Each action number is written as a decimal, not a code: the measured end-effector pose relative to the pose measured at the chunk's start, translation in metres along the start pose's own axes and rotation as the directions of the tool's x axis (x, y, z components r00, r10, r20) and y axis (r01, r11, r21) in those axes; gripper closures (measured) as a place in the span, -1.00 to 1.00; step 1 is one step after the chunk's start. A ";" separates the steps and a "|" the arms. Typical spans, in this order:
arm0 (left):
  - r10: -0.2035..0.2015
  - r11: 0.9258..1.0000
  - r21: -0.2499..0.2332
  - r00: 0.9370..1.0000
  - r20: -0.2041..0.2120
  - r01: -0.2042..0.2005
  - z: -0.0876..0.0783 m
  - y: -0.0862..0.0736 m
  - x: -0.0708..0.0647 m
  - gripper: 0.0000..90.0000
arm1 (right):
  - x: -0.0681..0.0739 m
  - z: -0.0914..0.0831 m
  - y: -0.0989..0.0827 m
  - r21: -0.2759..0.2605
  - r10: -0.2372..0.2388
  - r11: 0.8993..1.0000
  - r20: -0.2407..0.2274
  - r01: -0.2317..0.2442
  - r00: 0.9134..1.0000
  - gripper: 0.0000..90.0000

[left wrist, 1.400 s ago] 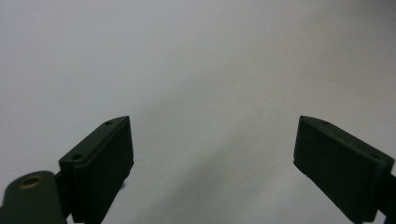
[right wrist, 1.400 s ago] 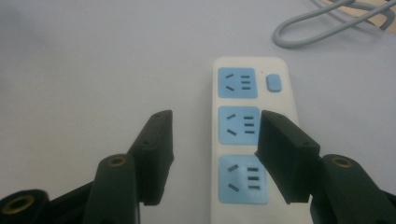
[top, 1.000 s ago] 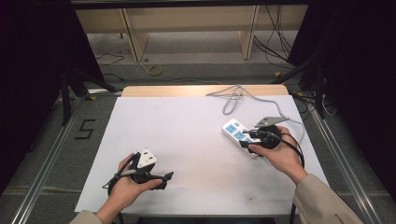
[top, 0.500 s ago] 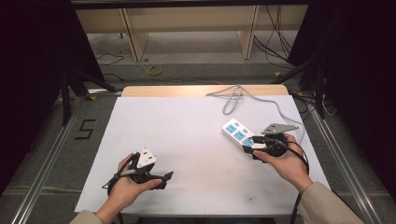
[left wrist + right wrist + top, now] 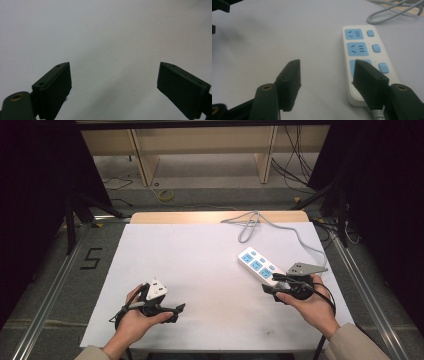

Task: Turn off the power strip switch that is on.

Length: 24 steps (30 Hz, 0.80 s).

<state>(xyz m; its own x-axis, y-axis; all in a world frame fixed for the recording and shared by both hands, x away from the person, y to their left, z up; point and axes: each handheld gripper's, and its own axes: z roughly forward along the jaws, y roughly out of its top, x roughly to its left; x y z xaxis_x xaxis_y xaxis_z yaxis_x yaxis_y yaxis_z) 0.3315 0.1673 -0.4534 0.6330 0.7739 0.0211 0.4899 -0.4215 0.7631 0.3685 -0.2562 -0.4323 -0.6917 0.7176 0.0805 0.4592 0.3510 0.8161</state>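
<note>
we hold the right gripper low over the white table cover, right at the near end of the white power strip. its jaws have just been opening and now stand wide, with nothing between them; in the right gripper view one jaw hangs over the strip's near end and the other over bare cover beside it. the strip lies flat on the right side of the table, slanted, with three blue sockets and a row of small blue buttons. its grey cord runs from the near end, loops at the far edge and goes off the table. we think the big risk is a bump: if we push down or close crooked, one jaw could shove the strip and make it slide or spin, or press a button by mistake. the cord could also tug and pull the strip out of line. the left gripper sits well apart near the front left, jaws wide open too and holding nothing, with only plain cover ahead. the middle of the table is bare, so there is lots of room to move there. the right edge of the table is near the right hand, so we should not swing wide that way.
</note>
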 end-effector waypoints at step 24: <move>-0.002 1.000 -0.014 1.000 -0.006 0.002 -0.003 0.000 0.000 -0.73 | 0.012 -0.021 -0.028 -0.024 -0.003 1.000 -0.009 0.003 1.000 -0.23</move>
<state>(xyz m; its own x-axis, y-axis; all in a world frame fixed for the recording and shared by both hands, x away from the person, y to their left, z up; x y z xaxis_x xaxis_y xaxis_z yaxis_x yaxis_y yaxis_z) 0.3297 0.1686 -0.4519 0.6283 0.7776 0.0232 0.4831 -0.4134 0.7718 0.3357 -0.2704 -0.4423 -0.6981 0.7112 0.0827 0.4436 0.3390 0.8296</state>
